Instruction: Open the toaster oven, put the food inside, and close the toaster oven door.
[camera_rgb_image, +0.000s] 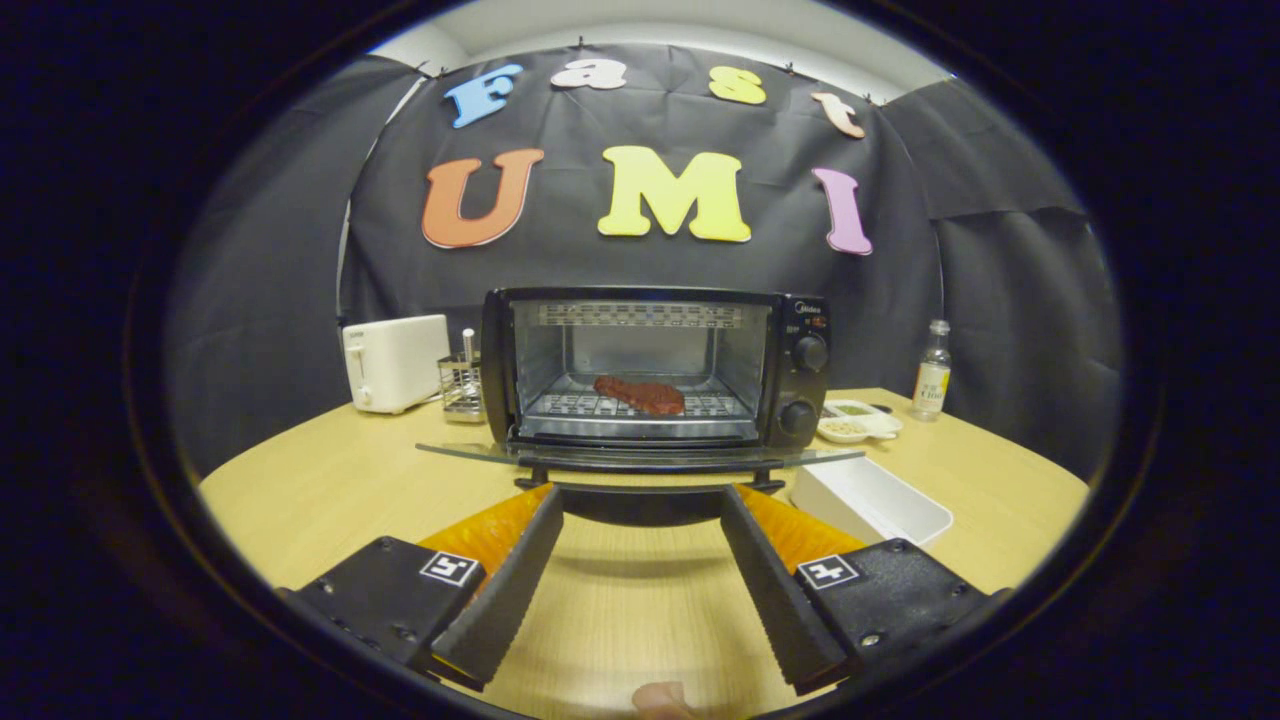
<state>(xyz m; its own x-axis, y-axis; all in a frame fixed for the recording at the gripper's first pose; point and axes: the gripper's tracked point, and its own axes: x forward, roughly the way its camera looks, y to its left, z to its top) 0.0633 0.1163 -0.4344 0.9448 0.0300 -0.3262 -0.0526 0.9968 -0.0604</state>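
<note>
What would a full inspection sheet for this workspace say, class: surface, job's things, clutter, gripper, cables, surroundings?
Surface: light wooden table, bare between the fingers.
Job's things: toaster oven beyond the fingers, its glass door folded down flat; reddish-brown food lies on the rack inside.
Clutter: white tray right of the door; small dish behind it; bottle further right; white toaster and a wire holder left of the oven.
Grippers: hand-held gripper open, holding nothing, its tips just short of the door's handle edge.
Cables: nothing seen.
Surroundings: black cloth wall behind the table.
</note>
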